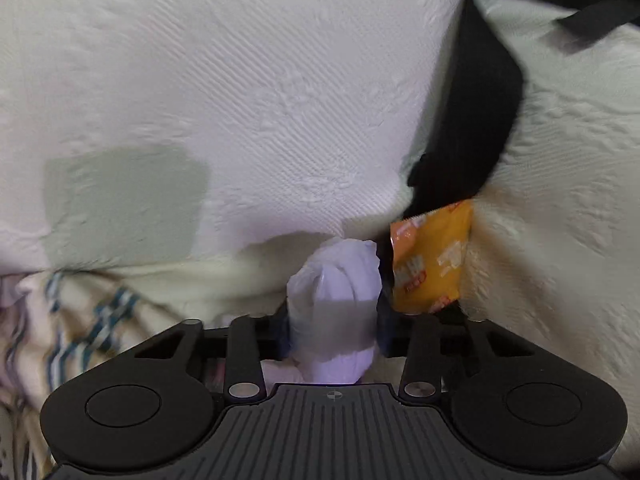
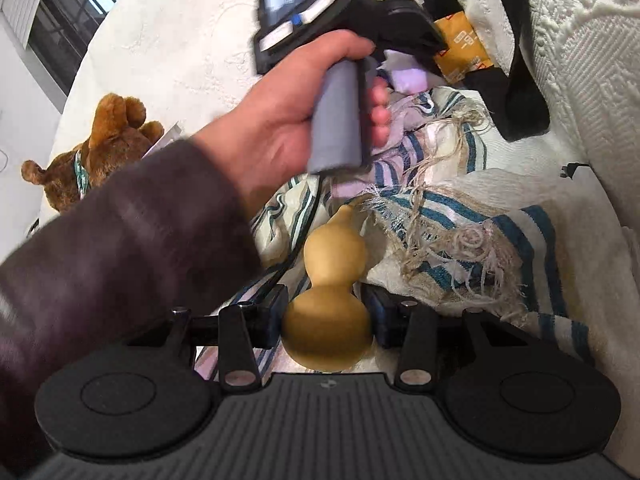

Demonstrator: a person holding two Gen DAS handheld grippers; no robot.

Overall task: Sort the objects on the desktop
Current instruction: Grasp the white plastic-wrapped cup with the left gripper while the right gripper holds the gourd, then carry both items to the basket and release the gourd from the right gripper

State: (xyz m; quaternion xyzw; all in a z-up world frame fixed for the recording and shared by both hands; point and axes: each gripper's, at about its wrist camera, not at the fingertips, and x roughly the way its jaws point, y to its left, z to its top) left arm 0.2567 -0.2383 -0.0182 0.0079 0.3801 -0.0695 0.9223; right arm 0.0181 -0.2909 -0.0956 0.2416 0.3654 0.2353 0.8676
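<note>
**Both grippers loaded over the striped cloth**

Nearest the right wrist camera, the right gripper (image 2: 327,316) is clamping a tan, double-bulbed gourd (image 2: 330,300) by its larger lower bulb; the pads are pressing on either side, and the smaller upper bulb and stem are pointing away from the camera. Just beyond the gourd, a cream cloth with teal stripes (image 2: 460,232) and a ragged fringe is lying crumpled on the white textured bedding (image 2: 580,80).

Above the cloth, the person's left hand (image 2: 288,120), in a dark sleeve (image 2: 120,240), is gripping the grey handle of the left gripper (image 1: 334,320). In the left wrist view, that gripper's jaws are standing narrow and pinching a white wad of tissue or plastic (image 1: 336,300), which is filling the gap between them and bulging forward past the tips; the motion blur is making its material hard to tell. Just to the right of the wad, an orange-yellow snack packet (image 1: 430,256) is standing on edge against the bedding, with a black bag (image 1: 468,120) and its strap rising behind it. A large white quilted pillow (image 1: 240,80) is filling the far background.

Farthest off in the right wrist view, a brown plush toy (image 2: 100,148) is sitting on the bedding at left, near a dark window (image 2: 72,8).
</note>
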